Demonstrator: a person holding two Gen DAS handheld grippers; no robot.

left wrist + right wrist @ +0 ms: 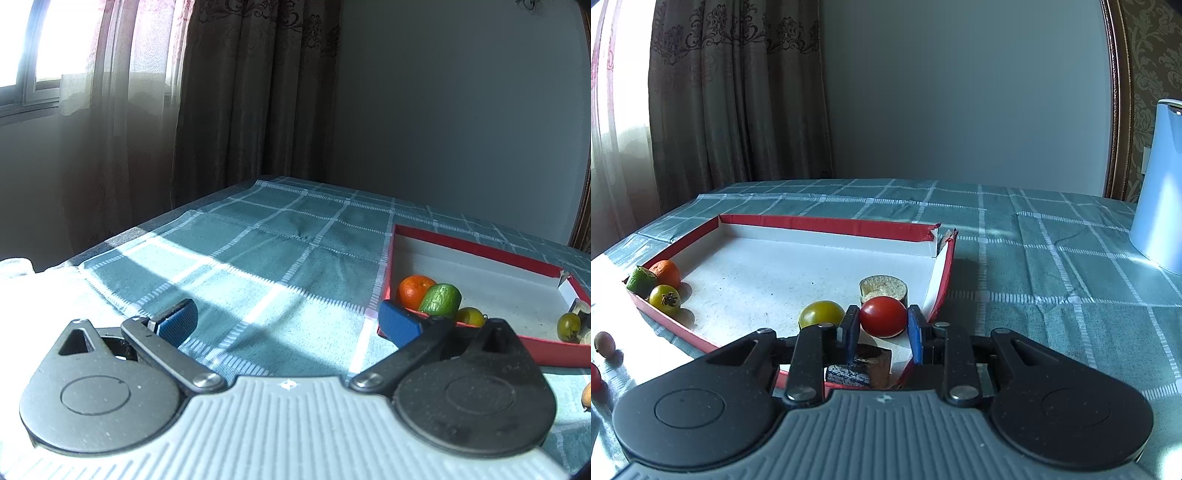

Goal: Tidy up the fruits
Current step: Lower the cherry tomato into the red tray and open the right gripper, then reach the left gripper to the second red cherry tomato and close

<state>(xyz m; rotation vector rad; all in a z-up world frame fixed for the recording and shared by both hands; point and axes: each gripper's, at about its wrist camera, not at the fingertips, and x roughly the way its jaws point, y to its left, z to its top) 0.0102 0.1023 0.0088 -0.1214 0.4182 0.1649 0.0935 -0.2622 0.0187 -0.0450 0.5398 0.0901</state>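
My right gripper is shut on a red cherry tomato, held just above the near right corner of the red-rimmed, white-floored tray. A yellow-green tomato lies just left of it, and a tan-topped cylinder stands behind. In the tray's left corner sit an orange, a green fruit and a yellow fruit. My left gripper stands open and empty over the cloth, left of the tray, near the orange and green fruit.
A small brown fruit and a red one lie on the checked cloth left of the tray. A dark block sits in the tray under my right fingers. A pale blue vessel stands at the right.
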